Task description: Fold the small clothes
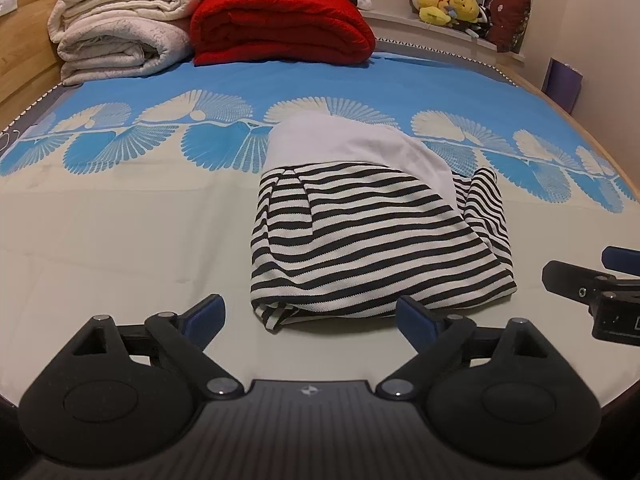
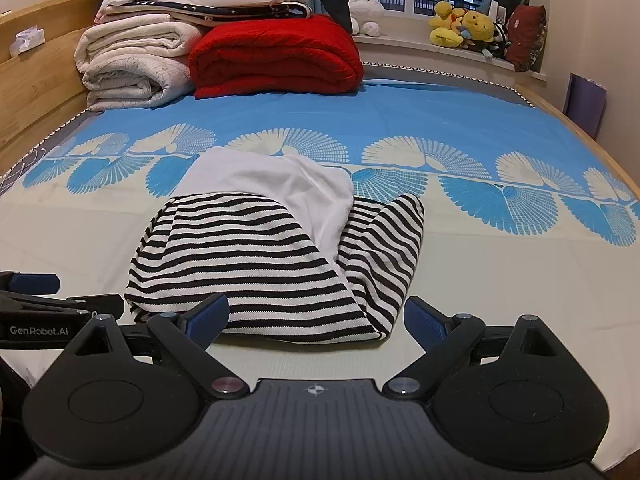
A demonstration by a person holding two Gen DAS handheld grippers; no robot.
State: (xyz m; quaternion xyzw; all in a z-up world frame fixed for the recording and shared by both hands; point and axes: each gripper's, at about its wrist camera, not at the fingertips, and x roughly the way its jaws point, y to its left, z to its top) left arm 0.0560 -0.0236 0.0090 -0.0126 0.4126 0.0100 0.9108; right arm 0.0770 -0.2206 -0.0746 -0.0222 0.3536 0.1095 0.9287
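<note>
A small black-and-white striped garment [image 1: 368,236] with a plain white upper part [image 1: 352,144] lies folded into a compact bundle on the bed; it also shows in the right wrist view [image 2: 260,264]. My left gripper [image 1: 310,316] is open and empty, its blue pads just short of the garment's near edge. My right gripper [image 2: 316,320] is open and empty, also at the near edge. The right gripper shows at the right edge of the left wrist view [image 1: 600,280]; the left gripper shows at the left edge of the right wrist view [image 2: 48,304].
The bed sheet [image 1: 120,220] is cream with a blue fan-patterned band. Folded white blankets [image 1: 120,36] and a red quilt [image 1: 280,24] are stacked at the far end. Plush toys [image 1: 448,6] sit on the window sill. A wooden bed frame [image 1: 24,40] runs along the left.
</note>
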